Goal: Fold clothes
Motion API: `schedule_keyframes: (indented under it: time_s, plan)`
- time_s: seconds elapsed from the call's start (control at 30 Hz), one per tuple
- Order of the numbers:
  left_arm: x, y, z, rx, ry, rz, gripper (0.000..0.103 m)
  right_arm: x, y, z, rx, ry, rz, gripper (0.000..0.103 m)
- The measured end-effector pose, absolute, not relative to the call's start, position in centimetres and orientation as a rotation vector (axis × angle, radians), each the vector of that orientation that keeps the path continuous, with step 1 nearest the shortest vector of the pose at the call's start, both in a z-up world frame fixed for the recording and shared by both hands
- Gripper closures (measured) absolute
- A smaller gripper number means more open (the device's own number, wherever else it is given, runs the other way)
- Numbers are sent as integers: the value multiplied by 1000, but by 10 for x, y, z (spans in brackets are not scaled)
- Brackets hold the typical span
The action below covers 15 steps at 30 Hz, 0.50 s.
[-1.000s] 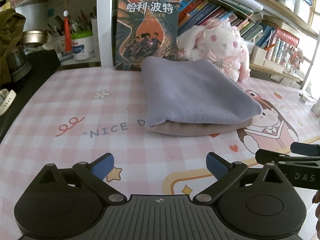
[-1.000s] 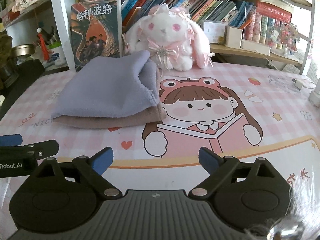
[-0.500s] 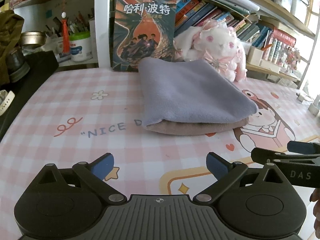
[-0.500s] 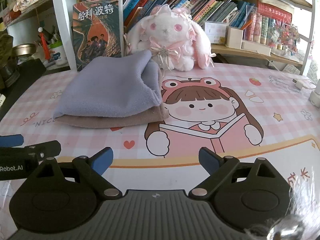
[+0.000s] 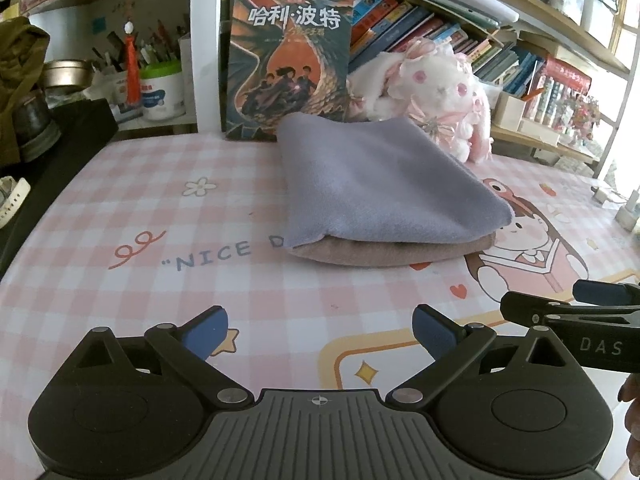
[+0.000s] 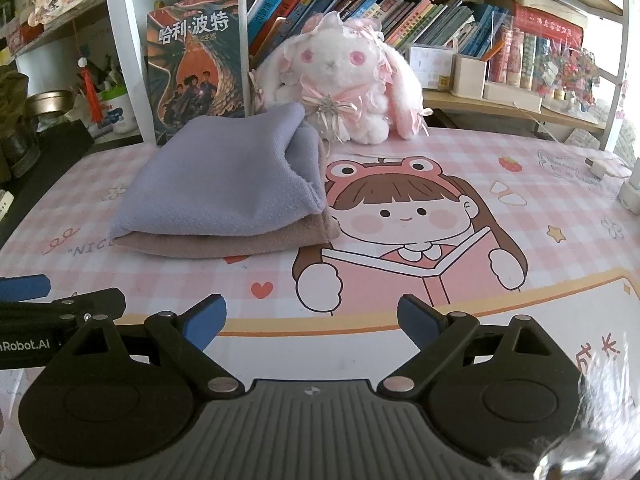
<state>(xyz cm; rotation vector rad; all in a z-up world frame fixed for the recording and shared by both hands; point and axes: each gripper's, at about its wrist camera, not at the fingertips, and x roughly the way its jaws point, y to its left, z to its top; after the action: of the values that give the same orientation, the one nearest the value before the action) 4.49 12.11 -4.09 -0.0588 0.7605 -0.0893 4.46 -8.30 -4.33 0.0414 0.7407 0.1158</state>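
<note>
A folded lavender cloth (image 5: 380, 184) (image 6: 224, 184) lies on top of a folded tan cloth (image 5: 392, 250) (image 6: 224, 242), stacked on the pink checked desk mat (image 5: 140, 208) (image 6: 520, 216). My left gripper (image 5: 320, 330) stands open near the desk's front edge, well short of the stack, with nothing between its blue pads. My right gripper (image 6: 312, 320) is open too, empty, in front of the stack and a little to its right. Each gripper's finger shows at the edge of the other's view.
Behind the stack stand an upright book (image 5: 288, 60) (image 6: 196, 64) and a white-and-pink plush rabbit (image 5: 432, 92) (image 6: 340, 80). Shelves of books (image 6: 420, 20) line the back. A white charger (image 6: 596, 168) lies at the far right; dark items (image 5: 60, 132) sit left.
Both grippers stay open and empty. The views have shifted slightly, with the cloth stack appearing a little closer; the stack itself has not moved.
</note>
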Motion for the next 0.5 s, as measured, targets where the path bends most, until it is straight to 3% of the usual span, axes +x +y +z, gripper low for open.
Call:
schedule_keyframes:
  time_s: [0.5]
  plan:
    - [46,121,-42,-61,775,-87,0,44,-81,-43,37,742,116,10]
